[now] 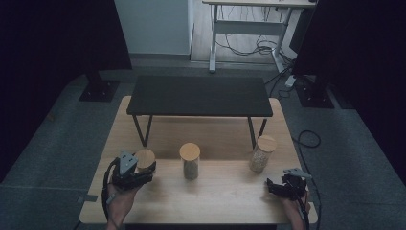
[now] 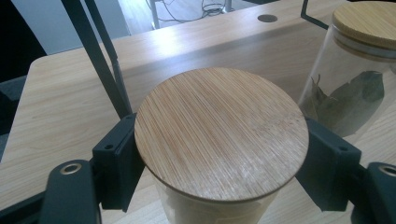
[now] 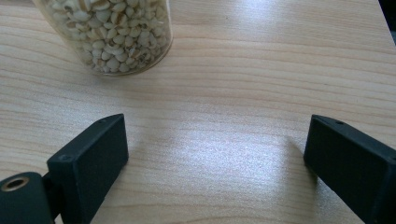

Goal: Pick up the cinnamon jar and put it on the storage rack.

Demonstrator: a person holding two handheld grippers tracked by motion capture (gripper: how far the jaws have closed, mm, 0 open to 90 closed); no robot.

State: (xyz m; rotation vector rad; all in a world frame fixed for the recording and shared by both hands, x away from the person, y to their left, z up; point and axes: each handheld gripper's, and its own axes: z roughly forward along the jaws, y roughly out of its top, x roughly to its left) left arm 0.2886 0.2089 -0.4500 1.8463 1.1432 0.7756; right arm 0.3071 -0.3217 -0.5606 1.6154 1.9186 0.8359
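Two fingers of our left gripper (image 2: 224, 175) clamp the left jar (image 2: 219, 135); right gripper (image 3: 219, 163) fingers apart, idle. Next we probably lift carefully.

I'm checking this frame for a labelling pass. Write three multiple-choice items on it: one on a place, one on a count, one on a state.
1. Where does the bay-leaf jar stand?
A. On the black shelf
B. Between the other two jars
C. At the table's right edge

2. How many jars with bamboo lids stand on the wooden table?
A. Two
B. Three
C. Five

3. How are the left tongs set?
A. Shut on the left jar
B. Open above bare wood
C. Shut on nothing

Answers:
1 B, the high view shows it in the middle of the row.
2 B, with the grain jar at the right they make three.
3 A, both pads sit against it just under its lid; the right tongs are the ones open over bare wood.
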